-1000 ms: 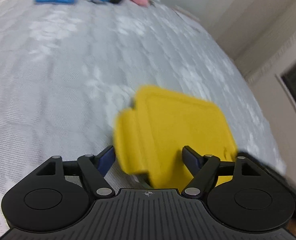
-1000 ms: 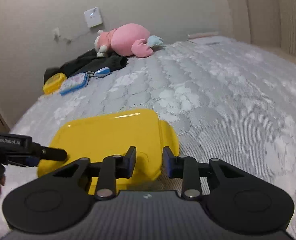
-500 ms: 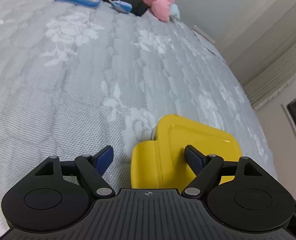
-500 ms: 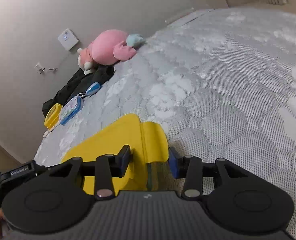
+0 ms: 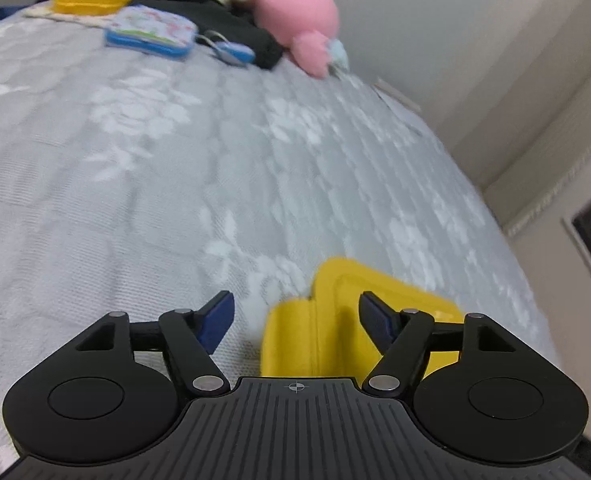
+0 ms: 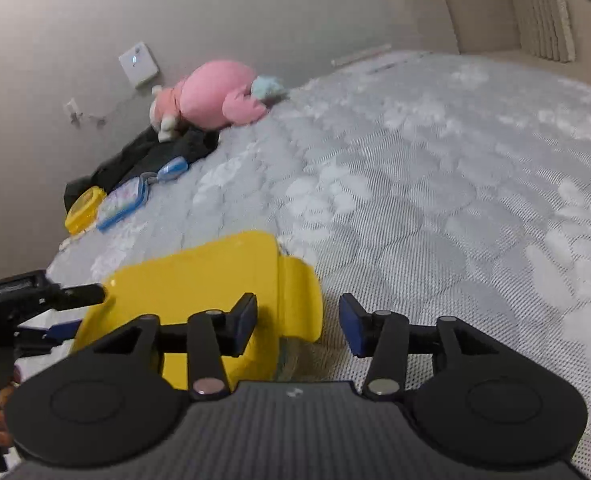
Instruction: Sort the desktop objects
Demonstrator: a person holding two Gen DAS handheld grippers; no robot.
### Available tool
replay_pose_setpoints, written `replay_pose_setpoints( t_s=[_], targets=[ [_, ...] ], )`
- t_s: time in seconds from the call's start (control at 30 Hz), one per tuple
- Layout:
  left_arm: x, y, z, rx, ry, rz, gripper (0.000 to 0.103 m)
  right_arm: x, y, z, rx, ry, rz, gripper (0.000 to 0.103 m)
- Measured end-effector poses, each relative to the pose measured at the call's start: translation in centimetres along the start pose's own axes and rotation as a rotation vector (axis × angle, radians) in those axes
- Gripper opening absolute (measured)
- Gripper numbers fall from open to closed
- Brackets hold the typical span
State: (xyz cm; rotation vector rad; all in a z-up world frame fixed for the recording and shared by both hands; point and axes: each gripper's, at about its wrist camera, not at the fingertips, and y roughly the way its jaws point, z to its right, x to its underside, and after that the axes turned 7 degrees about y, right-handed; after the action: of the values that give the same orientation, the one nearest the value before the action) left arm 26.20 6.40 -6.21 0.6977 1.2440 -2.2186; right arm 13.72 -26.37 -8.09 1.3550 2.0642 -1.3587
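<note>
Grey quilted mattress [image 6: 435, 184], beige walls; yellow lid [image 6: 199, 284] near edge.

I see the lid [image 6: 199, 280] on the mattress [image 6: 415, 200] near me; far behind it, the small box [image 6: 85, 209], tin [image 6: 123, 200] and plush [image 6: 211, 96] against the wall.

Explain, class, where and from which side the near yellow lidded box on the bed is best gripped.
Probably grip the yellow box by the latch tab that sticks out from its end, coming from the right tool's near side. The tab is narrow enough for the open jaws. The lid looks too broad and flat to span.
</note>
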Motion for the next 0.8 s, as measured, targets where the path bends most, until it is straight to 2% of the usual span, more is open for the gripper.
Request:
replay_pose_setpoints(
  t_s=[0.07, 0.1, 0.13, 0.17, 0.2, 0.23, 0.27, 0.37, 0.4, 0.43, 0.5, 0.57, 0.67, 0.8],
  targets=[
    [-0.6, -1.8, -0.2, 0.05, -0.066, 0.031, 0.071, -0.4, -0.9, -0.5, -0.006, -0.019, 0.063, 0.048],
    [-0.7, -2.3, -0.1, 0.108, -0.095, 0.029, 0.065, -0.6, -1.2, -1.0, -0.013, -0.037, 0.082, 0.043],
    [-0.8, -2.7, 0.1, 0.174, -0.123, 0.023, 0.064, -0.7, -1.2, -1.6, -0.04, -0.051, 0.07, 0.025],
    [-0.9, -3.1, 0.3, 0.24, -0.15, 0.016, 0.064, -0.9, -1.2, -2.3, -0.067, -0.065, 0.058, 0.012],
    [-0.6, -2.8, 0.8, 0.274, -0.162, -0.005, 0.063, -1.0, -1.2, -2.9, -0.094, -0.08, 0.045, 0.009],
    [-0.3, -2.3, 1.2, 0.3, -0.17, -0.03, 0.058, -1.1, -1.1, -3.4, -0.122, -0.087, 0.028, 0.009],
    [0.2, -1.7, 1.7, 0.298, -0.171, -0.056, 0.055, -0.9, -0.7, -3.8, -0.146, -0.08, 0.005, 0.009],
    [1.9, 0.0, 2.7, 0.201, -0.116, -0.121, 0.043, 0.2, 0.4, -4.5, -0.128, -0.125, -0.025, 0.009],
    [2.1, 0.4, 2.8, 0.191, -0.103, -0.13, 0.029, 0.5, 0.7, -4.5, -0.122, -0.137, -0.036, 0.009],
    [2.3, 0.8, 2.9, 0.187, -0.093, -0.139, 0.021, 0.7, 1.0, -4.4, -0.12, -0.135, -0.051, 0.009],
    [2.5, 1.3, 3.1, 0.173, -0.071, -0.148, 0.017, 1.0, 1.6, -4.2, -0.112, -0.132, -0.077, 0.009],
    [2.8, 1.4, 3.1, 0.153, -0.047, -0.146, 0.007, 1.4, 1.8, -4.3, -0.112, -0.147, -0.079, 0.009],
    [3.1, 1.8, 2.6, 0.155, -0.061, -0.148, 0.004, 1.6, 2.0, -4.6, -0.113, -0.191, -0.083, 0.009],
    [3.4, 1.8, 2.4, 0.159, -0.062, -0.143, 0.003, 2.7, 1.8, -5.2, -0.102, -0.26, -0.046, 0.009]
  ],
)
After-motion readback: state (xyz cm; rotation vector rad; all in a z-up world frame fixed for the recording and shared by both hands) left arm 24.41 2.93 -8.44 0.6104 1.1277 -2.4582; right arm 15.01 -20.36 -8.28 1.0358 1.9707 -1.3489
